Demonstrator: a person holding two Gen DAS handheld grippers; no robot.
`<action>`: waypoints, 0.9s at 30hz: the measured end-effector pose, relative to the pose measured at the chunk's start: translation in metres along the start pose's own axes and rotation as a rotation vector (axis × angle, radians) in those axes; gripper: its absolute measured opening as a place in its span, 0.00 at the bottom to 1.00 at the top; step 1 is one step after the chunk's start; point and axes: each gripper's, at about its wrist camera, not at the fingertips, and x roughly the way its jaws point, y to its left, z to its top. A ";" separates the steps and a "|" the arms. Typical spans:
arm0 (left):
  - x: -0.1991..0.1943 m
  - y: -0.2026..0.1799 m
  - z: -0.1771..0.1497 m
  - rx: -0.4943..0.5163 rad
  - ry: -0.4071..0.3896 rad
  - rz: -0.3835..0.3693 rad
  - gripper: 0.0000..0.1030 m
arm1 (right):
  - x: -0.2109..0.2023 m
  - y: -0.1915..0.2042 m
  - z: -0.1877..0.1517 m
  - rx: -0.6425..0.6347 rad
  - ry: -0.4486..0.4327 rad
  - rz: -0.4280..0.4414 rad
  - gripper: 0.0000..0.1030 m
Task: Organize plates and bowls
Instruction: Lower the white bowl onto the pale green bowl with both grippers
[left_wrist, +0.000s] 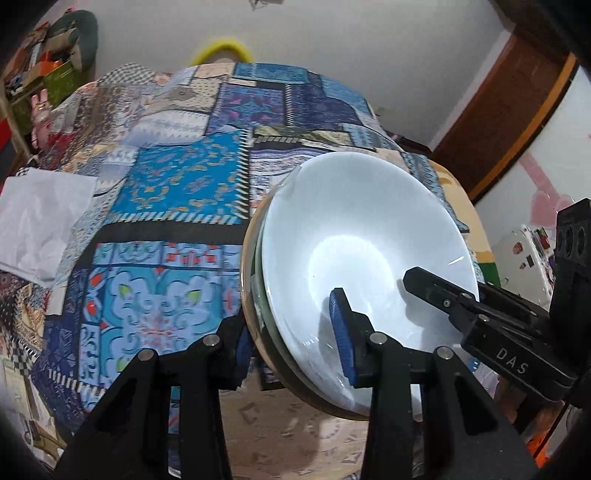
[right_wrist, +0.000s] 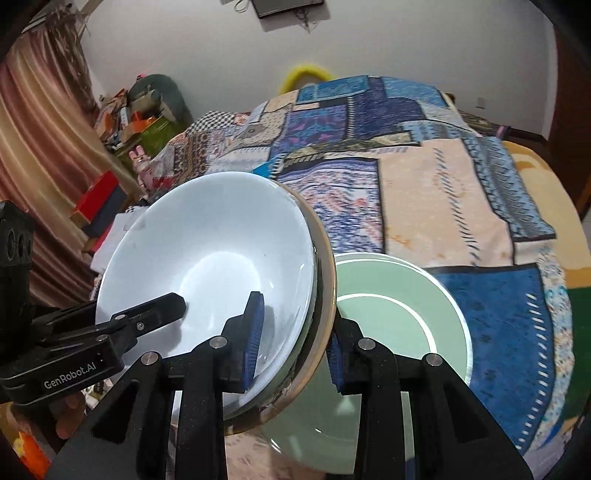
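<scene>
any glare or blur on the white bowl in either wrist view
Left wrist view: soft glare ring in the white bowl, tong shadows across it, fisheye bending the patchwork blanket. Right wrist view: the same glare, a bright rim on the green plate, blanket slightly blurred.

Left wrist view: close, angled downward along the left gripper (left_wrist: 295, 343), facing the patchwork-patterned blue bedspread (left_wrist: 177, 192) and white wall. Right wrist view: equally close, angled down along the right gripper (right_wrist: 295, 347). Both views share the stacked white ceramic bowl (left_wrist: 354, 236) (right_wrist: 207, 243), seen from opposite rims.
</scene>
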 end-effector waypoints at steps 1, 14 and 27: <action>0.002 -0.005 0.000 0.009 0.001 -0.005 0.38 | -0.003 -0.004 -0.001 0.005 -0.002 -0.007 0.27; 0.020 -0.054 -0.003 0.079 0.040 -0.051 0.38 | -0.025 -0.042 -0.016 0.067 -0.009 -0.056 0.27; 0.047 -0.070 -0.013 0.102 0.101 -0.036 0.36 | -0.017 -0.064 -0.031 0.107 0.037 -0.066 0.27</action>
